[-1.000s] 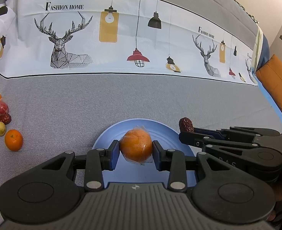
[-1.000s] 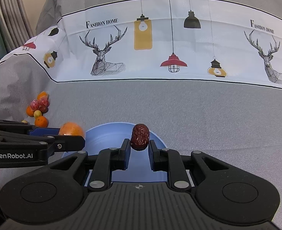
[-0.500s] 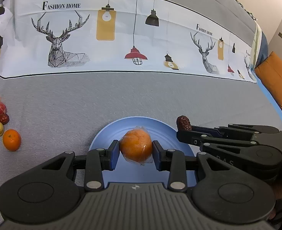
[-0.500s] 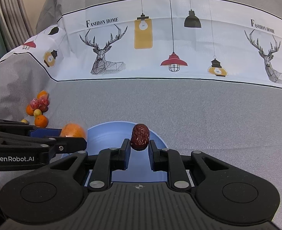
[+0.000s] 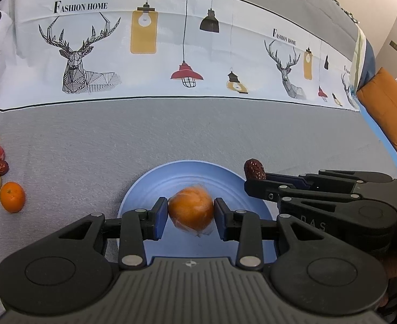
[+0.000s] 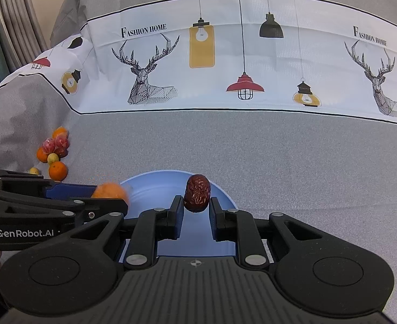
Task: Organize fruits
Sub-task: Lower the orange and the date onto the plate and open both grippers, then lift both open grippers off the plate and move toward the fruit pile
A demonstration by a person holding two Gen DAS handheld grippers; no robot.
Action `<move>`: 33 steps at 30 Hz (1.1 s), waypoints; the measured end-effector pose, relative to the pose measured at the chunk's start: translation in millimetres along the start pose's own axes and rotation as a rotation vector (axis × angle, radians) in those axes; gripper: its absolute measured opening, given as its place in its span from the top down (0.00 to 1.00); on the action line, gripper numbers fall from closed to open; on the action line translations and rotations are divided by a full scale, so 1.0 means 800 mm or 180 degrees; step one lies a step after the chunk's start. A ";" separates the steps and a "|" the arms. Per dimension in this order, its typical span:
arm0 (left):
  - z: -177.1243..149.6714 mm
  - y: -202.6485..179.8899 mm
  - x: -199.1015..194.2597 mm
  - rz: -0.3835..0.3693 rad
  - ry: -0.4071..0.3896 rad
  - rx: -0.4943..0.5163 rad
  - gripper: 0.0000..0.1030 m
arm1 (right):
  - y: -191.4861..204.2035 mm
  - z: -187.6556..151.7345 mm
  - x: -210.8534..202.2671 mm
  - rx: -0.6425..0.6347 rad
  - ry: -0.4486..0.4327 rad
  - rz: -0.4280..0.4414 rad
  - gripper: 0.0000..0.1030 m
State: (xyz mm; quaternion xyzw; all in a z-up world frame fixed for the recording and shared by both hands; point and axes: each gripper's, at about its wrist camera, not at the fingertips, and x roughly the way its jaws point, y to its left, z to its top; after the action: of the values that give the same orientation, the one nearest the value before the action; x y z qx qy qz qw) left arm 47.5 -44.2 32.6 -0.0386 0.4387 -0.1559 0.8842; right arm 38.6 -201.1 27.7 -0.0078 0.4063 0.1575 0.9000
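We see matt black plastic on the left gripper (image 5: 190, 216), with ribbed grey housing and small bright metal rivets; same on the right gripper (image 6: 197, 206). Round orange fruit in thin clear film wrap (image 5: 190, 210): crinkled, slightly glossy. Dark red wrinkled date (image 6: 197, 196): leathery, faint sheen. Smooth pale-blue ringed plate (image 5: 198, 174), semi-gloss. Grey woven cloth cover (image 5: 171, 132): matt, coarse.
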 end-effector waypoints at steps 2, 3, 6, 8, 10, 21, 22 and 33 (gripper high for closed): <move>0.000 0.000 0.000 0.0004 -0.0007 0.0000 0.58 | -0.001 -0.001 0.001 0.0021 0.0019 -0.0022 0.74; 0.001 0.000 0.000 0.0005 -0.0008 -0.0001 0.57 | -0.002 -0.002 0.002 0.0032 0.0024 -0.0033 0.70; 0.001 0.000 0.001 0.0023 0.0001 0.0002 0.57 | -0.002 -0.002 0.001 0.0046 0.0016 -0.0074 0.60; 0.001 0.001 0.000 0.0021 -0.0001 0.0001 0.57 | -0.002 -0.002 0.001 0.0047 0.0019 -0.0080 0.60; 0.000 0.001 0.000 0.0024 0.0000 0.0006 0.56 | -0.002 0.000 0.001 0.0048 0.0023 -0.0087 0.60; 0.001 0.001 -0.003 0.0039 -0.0009 0.0011 0.56 | -0.002 0.002 0.002 0.0030 0.0033 -0.0117 0.60; 0.001 0.001 -0.003 0.0041 -0.0011 0.0015 0.56 | -0.002 0.002 0.002 0.0028 0.0036 -0.0121 0.60; 0.002 0.001 -0.005 0.0061 -0.0019 -0.0009 0.57 | 0.005 0.001 0.006 -0.0029 0.0050 -0.0137 0.60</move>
State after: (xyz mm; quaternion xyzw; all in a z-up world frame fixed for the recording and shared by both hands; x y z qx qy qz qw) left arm 46.5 -42.6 36.1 -0.0361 0.4366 -0.1467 0.8869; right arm 41.1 -195.4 25.0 -0.0218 0.4123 0.1399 0.9000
